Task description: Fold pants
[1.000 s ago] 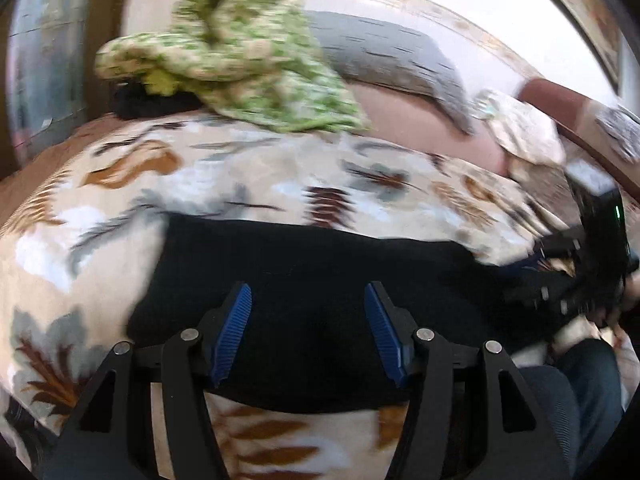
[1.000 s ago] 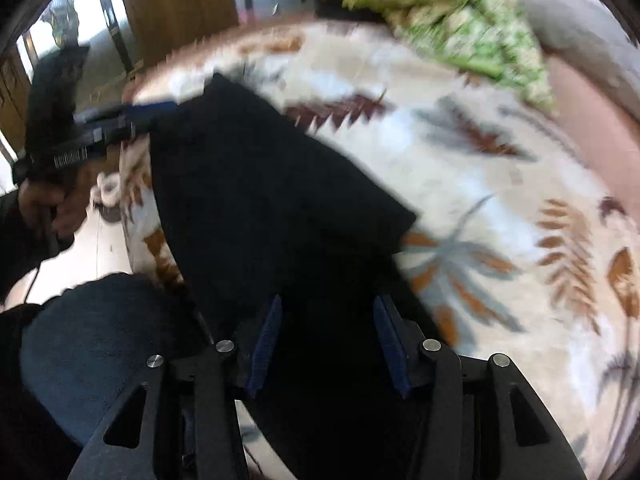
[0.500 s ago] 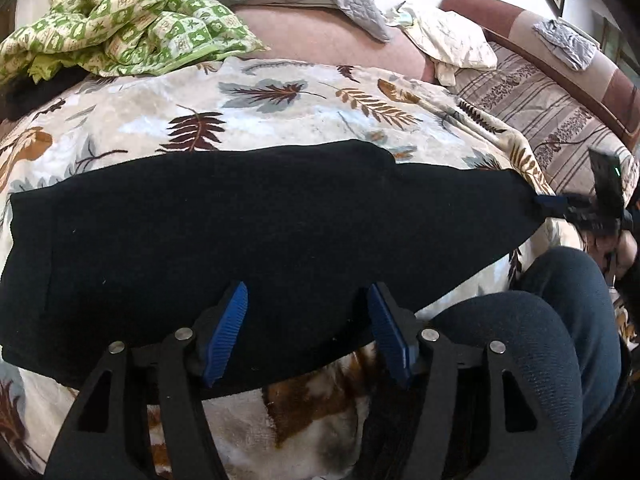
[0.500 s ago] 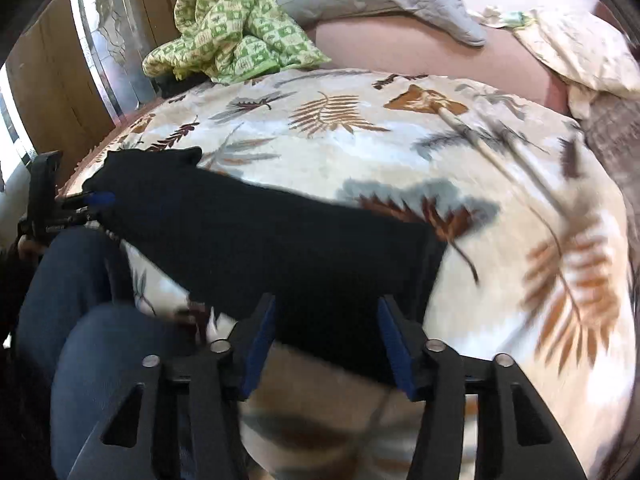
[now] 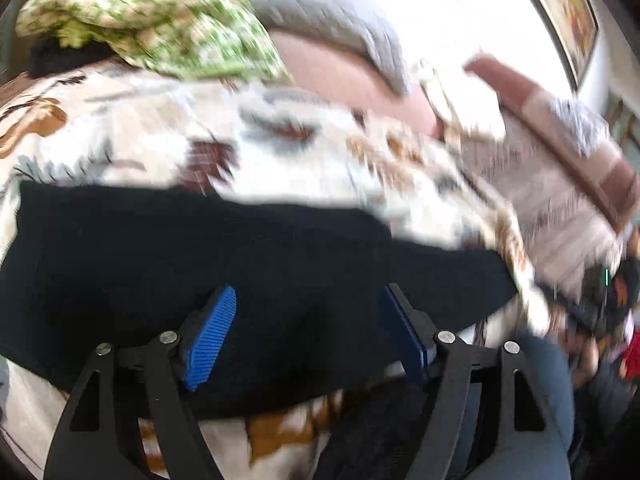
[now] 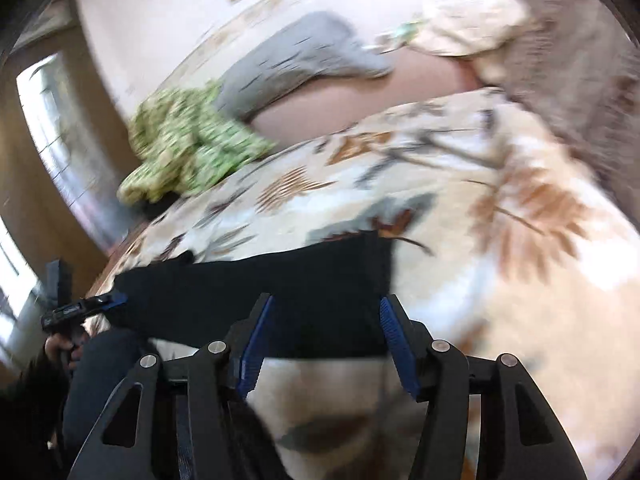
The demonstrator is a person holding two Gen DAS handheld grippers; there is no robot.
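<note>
Black pants [image 5: 224, 264] laid flat along the near edge of the leaf-print bed [image 6: 500, 208], left gripper [image 5: 306, 336] and right gripper [image 6: 326, 342] both held over them, fingers spread wide, nothing pinched (frames pretty blurry)

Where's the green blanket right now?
The green blanket is bunched at the bed's far left in both views, beside the grey pillow, beyond the black pants.
</note>
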